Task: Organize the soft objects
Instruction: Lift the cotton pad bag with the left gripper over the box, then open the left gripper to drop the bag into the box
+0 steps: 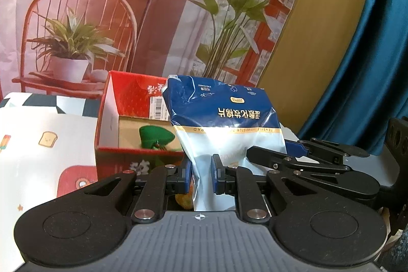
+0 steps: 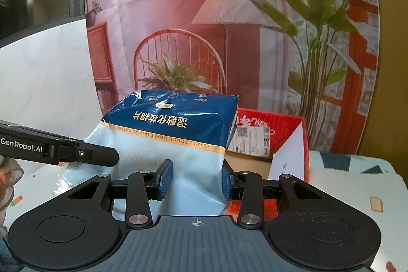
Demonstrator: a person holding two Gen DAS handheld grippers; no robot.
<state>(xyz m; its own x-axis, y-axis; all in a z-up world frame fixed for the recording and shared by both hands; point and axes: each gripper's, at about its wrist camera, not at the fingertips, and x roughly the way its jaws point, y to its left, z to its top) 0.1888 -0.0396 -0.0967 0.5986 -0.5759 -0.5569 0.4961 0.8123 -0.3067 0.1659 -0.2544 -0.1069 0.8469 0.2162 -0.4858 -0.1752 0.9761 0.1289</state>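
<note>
Both grippers (image 1: pixel 201 176) (image 2: pixel 196 179) pinching bag (image 1: pixel 224 119), box (image 1: pixel 112 144) behind

Both views are evenly and fairly brightly lit with soft indoor light and a warm pink-red cast from the printed backdrop (image 1: pixel 107 4). Shadows are weak. Mild glare sits on the glossy blue-and-white bag (image 1: pixel 224 124). Fisheye bending curves the edges, with dark corners. Focus is slightly soft throughout, and the backdrop looks hazy.
</note>
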